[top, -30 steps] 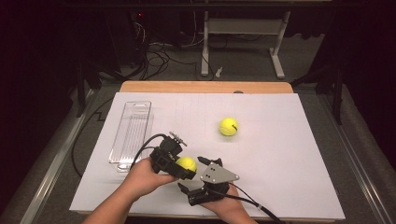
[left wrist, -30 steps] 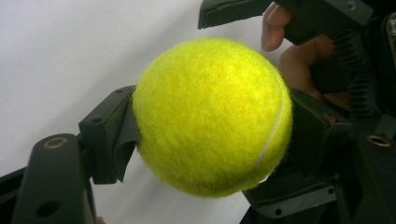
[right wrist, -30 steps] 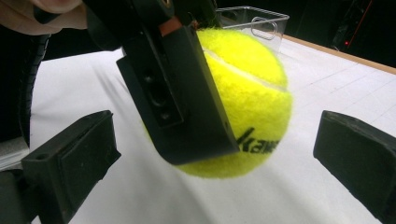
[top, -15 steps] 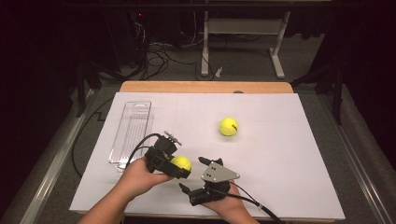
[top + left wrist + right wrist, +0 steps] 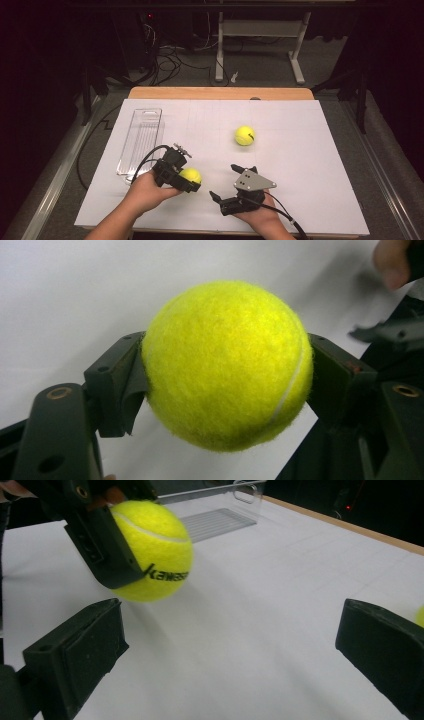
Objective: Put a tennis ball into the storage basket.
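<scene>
A yellow tennis ball [image 5: 227, 365] sits pinched between the two black jaws of my left gripper [image 5: 227, 390], just above the white table surface. From above, that gripper [image 5: 189, 179] and its ball [image 5: 190, 174] are at the front left. My right gripper [image 5: 227, 182] lies a little to their right, jaws wide apart with nothing between them. Its own view has the held ball [image 5: 155, 550] at upper left, beyond my open right gripper [image 5: 230, 655]. A second tennis ball [image 5: 244, 135] rests loose farther back on the table.
A clear plastic container [image 5: 141, 142] lies along the left side of the white sheet [image 5: 300, 165]; it is also seen in the right gripper view [image 5: 220, 520]. A wooden table edge [image 5: 220, 93] runs along the back. Cables trail from both grippers.
My right gripper has drawn away to the right from the held ball. The left gripper and its ball have stayed about where they were.
</scene>
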`<state>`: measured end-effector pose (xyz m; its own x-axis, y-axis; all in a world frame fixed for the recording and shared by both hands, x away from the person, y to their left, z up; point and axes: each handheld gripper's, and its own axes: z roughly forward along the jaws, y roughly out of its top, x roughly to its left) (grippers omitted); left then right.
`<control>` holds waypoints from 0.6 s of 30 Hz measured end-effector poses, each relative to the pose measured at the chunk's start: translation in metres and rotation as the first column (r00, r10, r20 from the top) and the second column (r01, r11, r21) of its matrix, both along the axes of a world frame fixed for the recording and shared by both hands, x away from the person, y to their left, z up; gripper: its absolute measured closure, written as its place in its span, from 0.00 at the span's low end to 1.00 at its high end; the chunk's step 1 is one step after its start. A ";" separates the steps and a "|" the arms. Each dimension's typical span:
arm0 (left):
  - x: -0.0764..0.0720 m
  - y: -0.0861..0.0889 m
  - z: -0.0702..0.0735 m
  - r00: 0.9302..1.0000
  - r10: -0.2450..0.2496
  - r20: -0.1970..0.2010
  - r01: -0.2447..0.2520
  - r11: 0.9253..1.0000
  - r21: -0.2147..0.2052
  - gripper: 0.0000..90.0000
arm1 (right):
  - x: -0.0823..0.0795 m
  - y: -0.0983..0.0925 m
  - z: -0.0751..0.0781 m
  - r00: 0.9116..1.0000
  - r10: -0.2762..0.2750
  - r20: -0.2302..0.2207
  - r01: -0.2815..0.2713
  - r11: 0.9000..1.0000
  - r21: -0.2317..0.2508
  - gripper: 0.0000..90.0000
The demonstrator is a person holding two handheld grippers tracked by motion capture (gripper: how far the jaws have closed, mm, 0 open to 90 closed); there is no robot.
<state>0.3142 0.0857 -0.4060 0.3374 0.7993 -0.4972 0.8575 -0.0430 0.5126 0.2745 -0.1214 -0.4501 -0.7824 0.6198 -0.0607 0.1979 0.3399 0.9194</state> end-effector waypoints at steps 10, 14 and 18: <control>0.002 0.006 -0.001 1.000 0.022 -0.001 -0.022 1.000 0.005 0.29 | 0.001 -0.036 0.004 0.997 -0.081 0.008 0.081 0.997 -0.018 0.00; 0.002 0.007 -0.002 1.000 0.022 -0.006 -0.022 1.000 0.013 0.29 | 0.001 -0.054 0.003 0.993 -0.119 0.007 0.120 0.993 -0.022 0.00; 0.002 0.009 -0.003 0.999 0.034 -0.002 -0.034 0.999 0.027 0.29 | 0.001 -0.073 0.002 0.988 -0.153 0.013 0.153 0.988 -0.029 0.00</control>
<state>0.3159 0.0948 -0.4087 0.3085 0.8234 -0.4763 0.8597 -0.0270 0.5100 0.2750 -0.1942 -0.4481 -0.6774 0.7301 -0.0893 0.2397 0.3339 0.9116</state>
